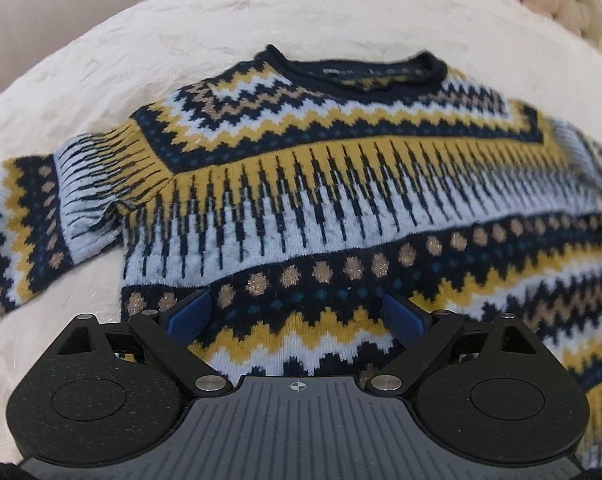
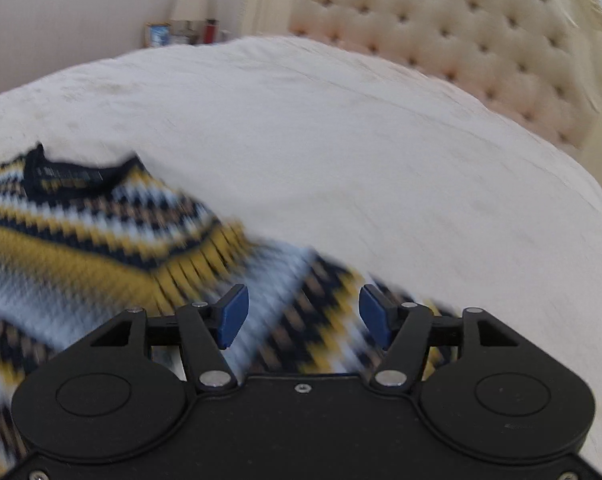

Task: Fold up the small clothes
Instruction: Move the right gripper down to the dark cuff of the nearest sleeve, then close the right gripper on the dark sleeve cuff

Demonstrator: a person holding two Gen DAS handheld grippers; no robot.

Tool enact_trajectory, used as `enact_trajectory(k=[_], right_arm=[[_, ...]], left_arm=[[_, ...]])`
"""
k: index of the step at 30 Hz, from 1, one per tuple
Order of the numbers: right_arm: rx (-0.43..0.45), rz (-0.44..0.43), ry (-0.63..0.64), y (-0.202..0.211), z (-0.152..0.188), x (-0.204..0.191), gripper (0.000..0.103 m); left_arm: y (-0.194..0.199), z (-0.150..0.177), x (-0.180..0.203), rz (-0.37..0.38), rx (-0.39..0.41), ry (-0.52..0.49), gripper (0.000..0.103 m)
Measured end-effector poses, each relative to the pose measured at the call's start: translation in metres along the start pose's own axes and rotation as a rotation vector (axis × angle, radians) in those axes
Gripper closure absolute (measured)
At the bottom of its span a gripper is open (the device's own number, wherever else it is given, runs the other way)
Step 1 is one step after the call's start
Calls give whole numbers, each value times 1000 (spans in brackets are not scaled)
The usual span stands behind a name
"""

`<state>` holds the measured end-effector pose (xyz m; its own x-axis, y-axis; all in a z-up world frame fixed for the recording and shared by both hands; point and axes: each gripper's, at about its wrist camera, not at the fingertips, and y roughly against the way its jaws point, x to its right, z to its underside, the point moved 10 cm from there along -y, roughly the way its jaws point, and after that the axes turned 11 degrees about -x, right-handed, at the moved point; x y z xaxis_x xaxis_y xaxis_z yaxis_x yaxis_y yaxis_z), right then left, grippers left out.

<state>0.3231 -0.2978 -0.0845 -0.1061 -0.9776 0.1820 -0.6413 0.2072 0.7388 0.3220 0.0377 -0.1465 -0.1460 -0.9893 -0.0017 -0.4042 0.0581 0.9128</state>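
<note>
A small knitted sweater [image 1: 321,184] with navy, yellow, pale blue and tan zigzag bands lies flat on the bed, collar [image 1: 361,70] at the far side. Its left sleeve [image 1: 33,232] lies out to the left. My left gripper [image 1: 297,312] is open over the sweater's lower body, holding nothing. In the right wrist view the sweater [image 2: 101,248] is blurred and fills the lower left. My right gripper [image 2: 303,312] is open above the sweater's right sleeve [image 2: 325,312], which runs between the blue pads [image 2: 233,316]. I cannot tell if they touch it.
The sweater lies on a cream bedspread [image 2: 341,160]. A tufted cream headboard [image 2: 481,40] rises at the far right. A bedside shelf with small items [image 2: 181,32] stands at the back left by the wall.
</note>
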Motion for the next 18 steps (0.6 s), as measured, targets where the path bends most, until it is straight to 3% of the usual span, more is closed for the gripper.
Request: enact_trajectory(k=[7, 11, 18], right_arm=[[-76, 110, 2, -3, 58, 28, 37], [-69, 159, 20, -6, 64, 34, 38], [-74, 254, 93, -23, 70, 52, 40]], left_arm=[[21, -4, -13, 23, 52, 86, 11], [27, -8, -12, -3, 84, 62, 11], [23, -8, -4, 18, 73, 39, 11]])
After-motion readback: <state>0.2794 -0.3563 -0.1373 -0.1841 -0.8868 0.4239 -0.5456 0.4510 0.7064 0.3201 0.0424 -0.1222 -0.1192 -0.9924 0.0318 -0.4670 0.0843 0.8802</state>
